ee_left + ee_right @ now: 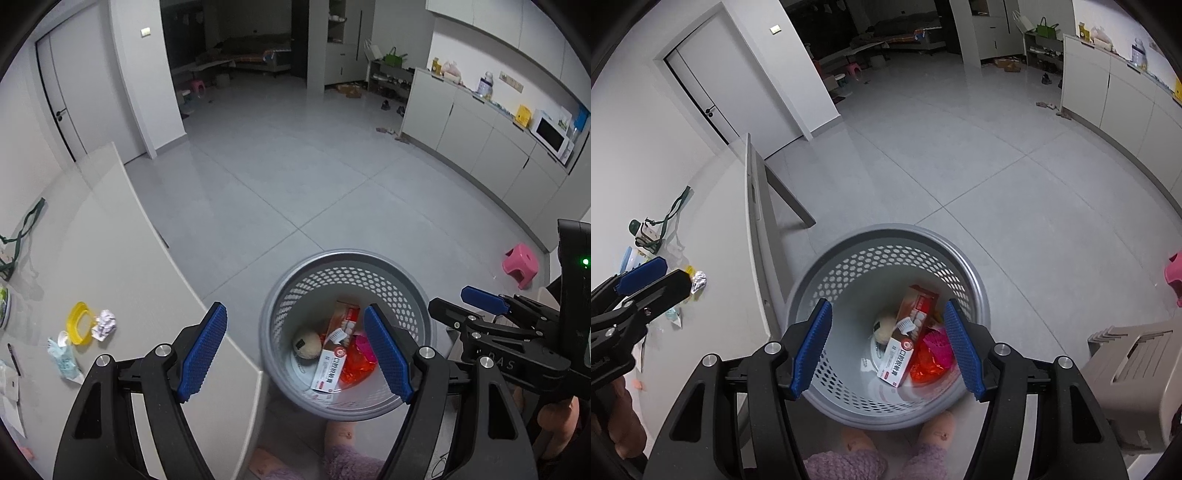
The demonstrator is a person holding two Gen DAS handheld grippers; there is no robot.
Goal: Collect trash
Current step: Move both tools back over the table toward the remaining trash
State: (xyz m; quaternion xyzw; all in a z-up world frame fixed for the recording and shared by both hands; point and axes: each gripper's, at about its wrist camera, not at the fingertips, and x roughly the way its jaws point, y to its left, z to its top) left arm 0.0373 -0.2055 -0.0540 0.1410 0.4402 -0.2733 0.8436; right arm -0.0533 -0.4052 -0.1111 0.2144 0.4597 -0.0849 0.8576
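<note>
Over bin (pixel 975 295): both tongs (pixel 295 349) (pixel 886 349) wide, empty. Boxes, wrappers already binned; foil ball (pixel 104 324), yellow ring (pixel 78 323), packet (pixel 64 360) left on table (pixel 147 280).

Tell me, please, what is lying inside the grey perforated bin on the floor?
Inside the bin: a white and red carton, a white brush, a beige ball, orange wrapping and something pink. Whatever lies beneath them is covered.
</note>
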